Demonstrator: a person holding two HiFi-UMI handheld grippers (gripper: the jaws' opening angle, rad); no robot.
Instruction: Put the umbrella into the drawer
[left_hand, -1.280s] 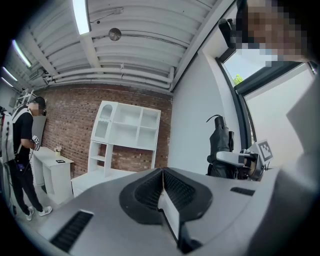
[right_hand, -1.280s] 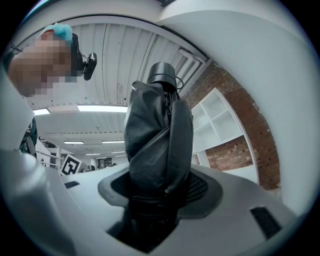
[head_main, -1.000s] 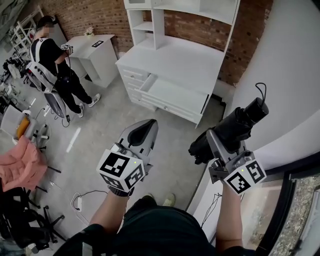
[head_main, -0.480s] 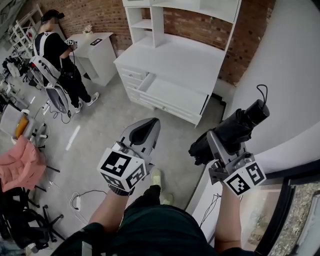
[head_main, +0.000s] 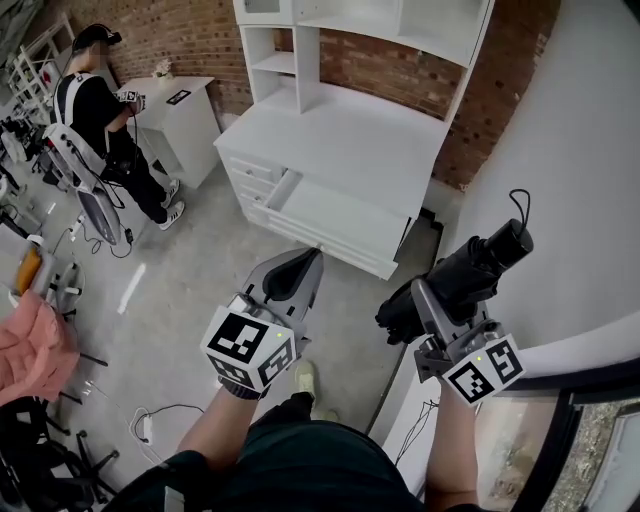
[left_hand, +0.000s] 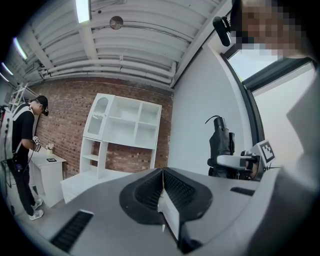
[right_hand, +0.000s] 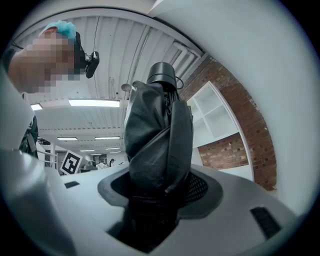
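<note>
A folded black umbrella (head_main: 462, 270) (right_hand: 157, 140) is held in my right gripper (head_main: 428, 302), whose jaws are shut on its lower part; the handle with its loop cord points up and to the right. My left gripper (head_main: 290, 277) hangs beside it at the left, jaws shut with nothing between them (left_hand: 162, 192). Ahead stands a white desk with a hutch (head_main: 350, 130). Its wide drawer (head_main: 335, 225) is pulled open, and a small drawer (head_main: 282, 190) at the left is open too. Both grippers are well short of the desk, above the grey floor.
A person (head_main: 95, 110) in black stands at the far left by a small white cabinet (head_main: 185, 115). A chair with pink cloth (head_main: 35, 350) and cables lie at the left. A white wall (head_main: 580, 200) and window sill run along the right. Brick wall behind the desk.
The desk has come closer and sits lower in the head view as I step toward it. Both grippers keep their pose, the umbrella still held.
</note>
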